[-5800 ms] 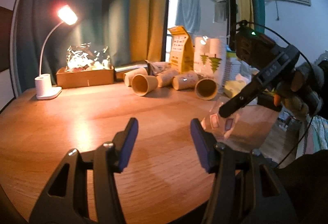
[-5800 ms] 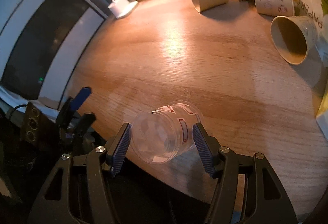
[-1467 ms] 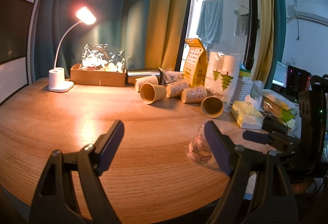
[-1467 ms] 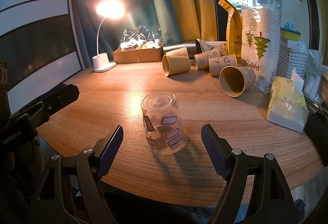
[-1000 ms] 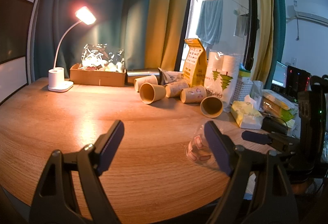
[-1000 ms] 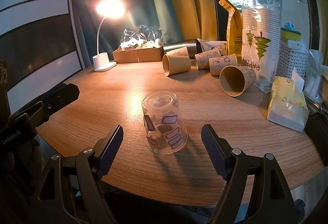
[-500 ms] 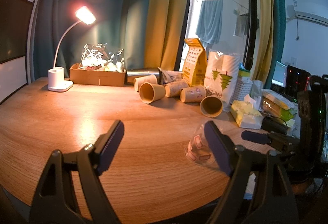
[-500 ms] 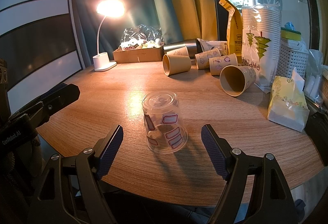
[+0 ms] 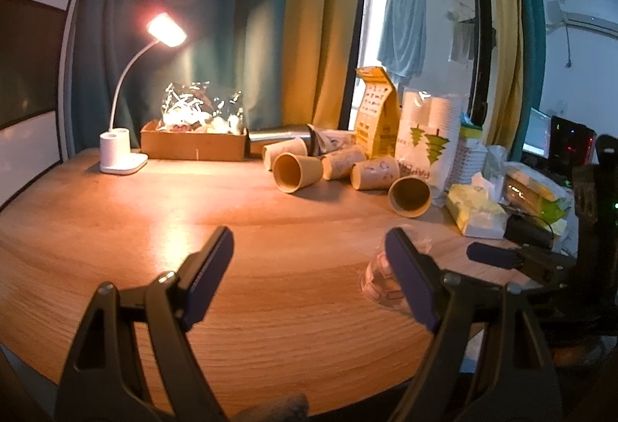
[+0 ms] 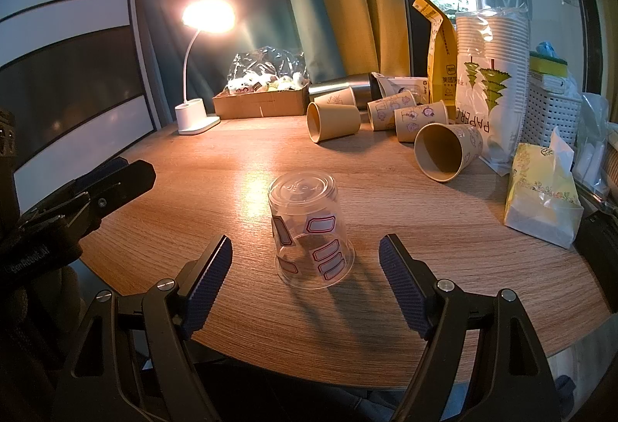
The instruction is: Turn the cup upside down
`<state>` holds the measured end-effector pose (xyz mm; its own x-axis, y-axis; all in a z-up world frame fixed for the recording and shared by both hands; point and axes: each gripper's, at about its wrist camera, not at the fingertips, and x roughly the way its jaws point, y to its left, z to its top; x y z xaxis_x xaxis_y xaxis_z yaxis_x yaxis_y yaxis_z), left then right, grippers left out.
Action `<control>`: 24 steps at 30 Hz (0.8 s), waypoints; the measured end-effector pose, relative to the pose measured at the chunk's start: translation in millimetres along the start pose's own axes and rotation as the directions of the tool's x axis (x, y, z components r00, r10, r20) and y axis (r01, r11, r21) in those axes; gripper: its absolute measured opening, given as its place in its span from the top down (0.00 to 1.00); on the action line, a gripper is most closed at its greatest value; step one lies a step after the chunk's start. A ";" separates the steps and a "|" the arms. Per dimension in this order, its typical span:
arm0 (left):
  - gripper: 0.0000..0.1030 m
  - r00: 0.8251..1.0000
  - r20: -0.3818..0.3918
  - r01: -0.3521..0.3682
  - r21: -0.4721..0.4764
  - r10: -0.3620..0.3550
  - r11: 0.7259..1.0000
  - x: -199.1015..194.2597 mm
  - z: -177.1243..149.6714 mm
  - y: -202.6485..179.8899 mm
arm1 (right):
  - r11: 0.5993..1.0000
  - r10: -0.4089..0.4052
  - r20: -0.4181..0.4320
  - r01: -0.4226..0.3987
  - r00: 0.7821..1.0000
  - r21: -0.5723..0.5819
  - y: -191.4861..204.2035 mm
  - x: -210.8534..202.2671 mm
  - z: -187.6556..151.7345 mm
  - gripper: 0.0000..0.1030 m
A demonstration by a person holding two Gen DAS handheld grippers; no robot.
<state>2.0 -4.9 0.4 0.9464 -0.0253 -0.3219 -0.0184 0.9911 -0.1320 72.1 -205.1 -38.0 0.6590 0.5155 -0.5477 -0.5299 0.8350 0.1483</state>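
Observation:
A clear plastic cup (image 10: pixel 311 232) with red label outlines stands upside down, rim on the wooden table (image 10: pixel 247 167), just ahead of my right gripper (image 10: pixel 305 283). That gripper is open and empty, its jaws wide on either side of the cup without touching it. In the left wrist view the cup (image 9: pixel 376 277) is partly hidden behind my right finger. My left gripper (image 9: pixel 309 275) is open and empty, to the left of the cup. The right gripper also shows at the right of the left wrist view (image 9: pixel 498 256).
Several paper cups (image 10: pixel 334 120) lie on their sides at the back, with a steel flask (image 10: pixel 343 84), a yellow bag (image 10: pixel 440 55), a sleeve of cups (image 10: pixel 490 74) and a tissue pack (image 10: pixel 540 198). A lit lamp (image 10: pixel 197 116) and cardboard box (image 10: pixel 262 101) stand back left.
Since 5.8 s ago my right gripper, which held the cup tipped over the table edge, has let it go; it stands upside down. In the last second nothing has moved.

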 end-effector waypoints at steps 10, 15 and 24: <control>0.01 1.000 0.014 -0.004 -0.006 0.004 1.000 -1.5 1.0 5.5 | 1.000 0.000 -0.002 0.000 1.000 0.000 0.2 0.0 -0.6 0.21; 0.01 1.000 0.015 -0.011 0.002 0.011 1.000 -1.2 0.7 5.1 | 1.000 0.000 -0.002 0.000 1.000 -0.001 0.4 0.3 -0.4 0.21; 0.01 1.000 0.024 -0.005 0.001 0.005 1.000 -3.6 0.8 6.0 | 1.000 -0.003 -0.003 0.003 1.000 -0.007 2.1 0.3 0.0 0.21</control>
<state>-1.3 1.2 1.5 0.9539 -0.0170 -0.2996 -0.0230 0.9913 -0.1298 71.2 -203.2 -37.8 0.6592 0.5125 -0.5503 -0.5316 0.8352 0.1409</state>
